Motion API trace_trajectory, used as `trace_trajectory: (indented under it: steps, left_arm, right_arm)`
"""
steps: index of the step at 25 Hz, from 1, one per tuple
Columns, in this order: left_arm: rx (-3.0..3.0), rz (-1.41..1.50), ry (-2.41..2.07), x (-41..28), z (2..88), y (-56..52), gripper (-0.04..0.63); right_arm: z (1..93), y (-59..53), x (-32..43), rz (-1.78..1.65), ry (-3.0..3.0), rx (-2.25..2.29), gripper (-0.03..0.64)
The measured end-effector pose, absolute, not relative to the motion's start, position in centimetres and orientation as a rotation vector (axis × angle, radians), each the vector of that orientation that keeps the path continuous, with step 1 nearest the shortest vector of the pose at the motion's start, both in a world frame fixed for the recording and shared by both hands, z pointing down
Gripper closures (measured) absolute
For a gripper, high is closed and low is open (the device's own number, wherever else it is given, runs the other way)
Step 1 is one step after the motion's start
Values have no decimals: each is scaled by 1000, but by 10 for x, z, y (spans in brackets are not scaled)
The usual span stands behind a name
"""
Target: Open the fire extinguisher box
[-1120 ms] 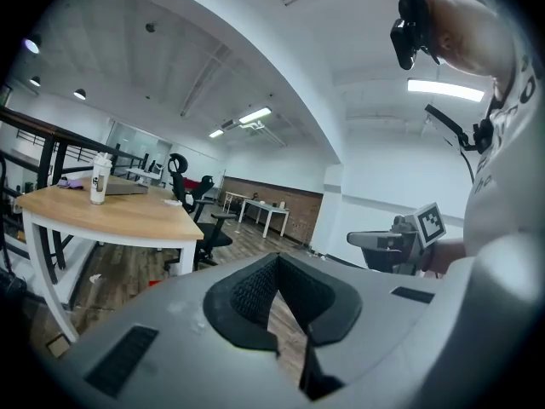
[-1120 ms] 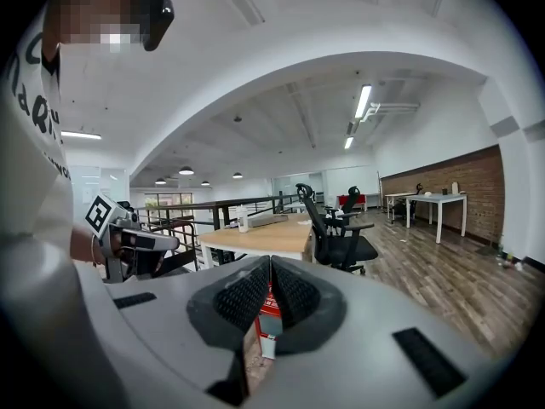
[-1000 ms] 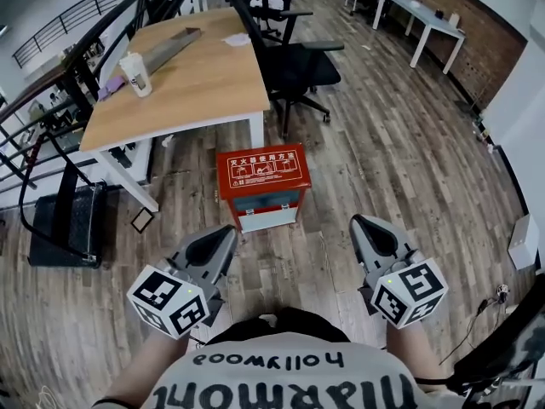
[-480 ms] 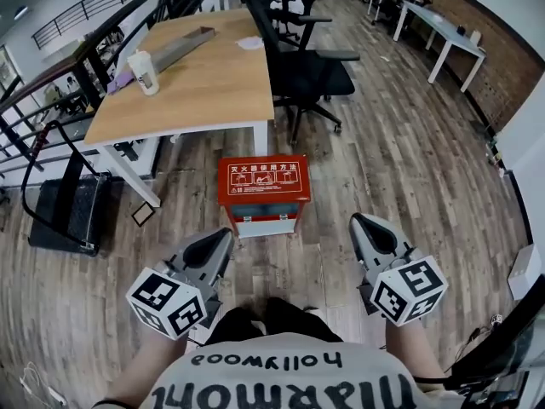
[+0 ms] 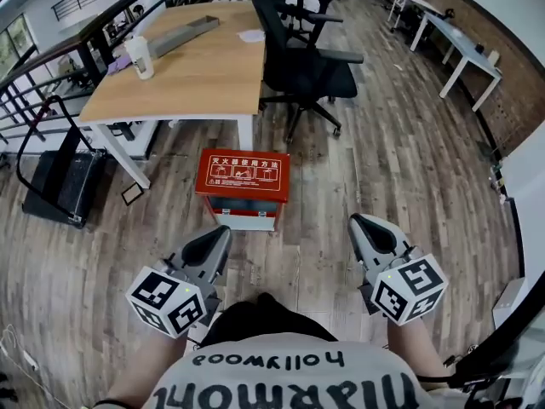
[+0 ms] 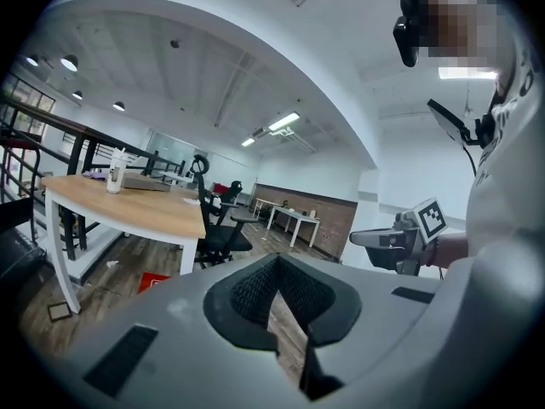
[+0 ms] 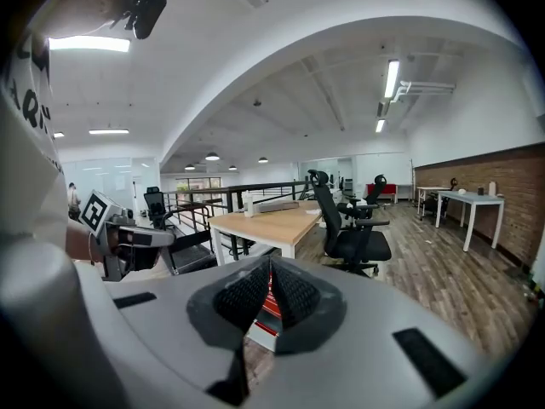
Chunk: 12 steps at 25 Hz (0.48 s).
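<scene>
The red fire extinguisher box (image 5: 243,175) stands on the wooden floor beside the desk leg, lid closed, with white print on top and a pale lower front. Both grippers hover at waist height, short of the box. My left gripper (image 5: 215,239) is shut and empty, below and slightly left of the box. My right gripper (image 5: 364,227) is shut and empty, well to the box's right. In the left gripper view the shut left gripper (image 6: 277,269) has a corner of the box (image 6: 153,281) to its left. In the right gripper view the box (image 7: 271,303) shows through the right gripper (image 7: 270,271).
A wooden desk (image 5: 196,66) with a white cup (image 5: 140,56) and a long grey object stands behind the box. A black office chair (image 5: 306,66) is at the back right. A black case (image 5: 55,186) lies left. White tables (image 5: 464,45) line the brick wall.
The head view has shifted: the box and desk now sit a little further left in the picture. Both grippers keep their places in the view, still shut.
</scene>
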State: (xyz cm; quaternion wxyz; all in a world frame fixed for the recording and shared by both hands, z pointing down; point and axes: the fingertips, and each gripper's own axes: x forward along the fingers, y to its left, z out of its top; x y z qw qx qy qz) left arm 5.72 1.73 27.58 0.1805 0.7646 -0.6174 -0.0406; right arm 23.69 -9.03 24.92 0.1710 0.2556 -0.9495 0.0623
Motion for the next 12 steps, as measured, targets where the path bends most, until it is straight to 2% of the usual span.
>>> trace_trajectory:
  steps: [7,12]
  left_arm:
    - [2029,-101,-1807,88,302,25,591]
    - [1952,-81,-1832,80,315,32,591]
  right_arm:
    - [270,-109,245,191,-2696,567,606]
    - [286,-106,225,208,-2685,465,606]
